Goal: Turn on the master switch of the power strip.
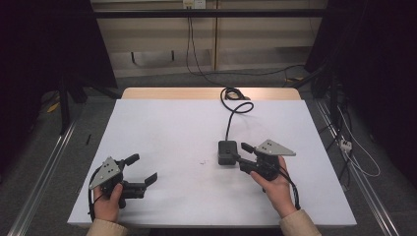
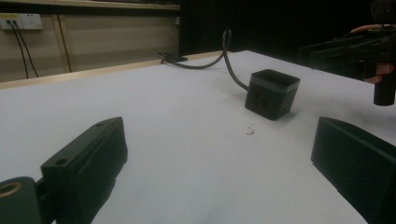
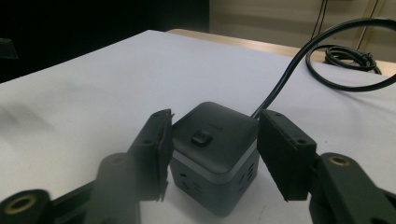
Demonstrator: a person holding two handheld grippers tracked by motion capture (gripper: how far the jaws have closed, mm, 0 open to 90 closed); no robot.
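A black power cube [image 1: 226, 151] with a button on top sits right of the middle of the white table [image 1: 172, 128]. Its black cable [image 1: 230, 118] runs to a coil at the far edge. My right gripper [image 1: 240, 153] is open and points left at the cube, with its fingertips just at the cube's near side. In the right gripper view the cube [image 3: 212, 149] shows between the two jaws of my right gripper [image 3: 215, 115]. My left gripper [image 1: 143, 168] is open and holds nothing near the front left. The cube [image 2: 272, 93] lies well ahead of it.
A small dark mark [image 1: 202, 162] is on the sheet between the grippers. A wooden strip [image 1: 172, 93] borders the table's far edge. Loose cables and a power strip [image 1: 345, 144] lie on the floor at right. Metal rails run along both sides.
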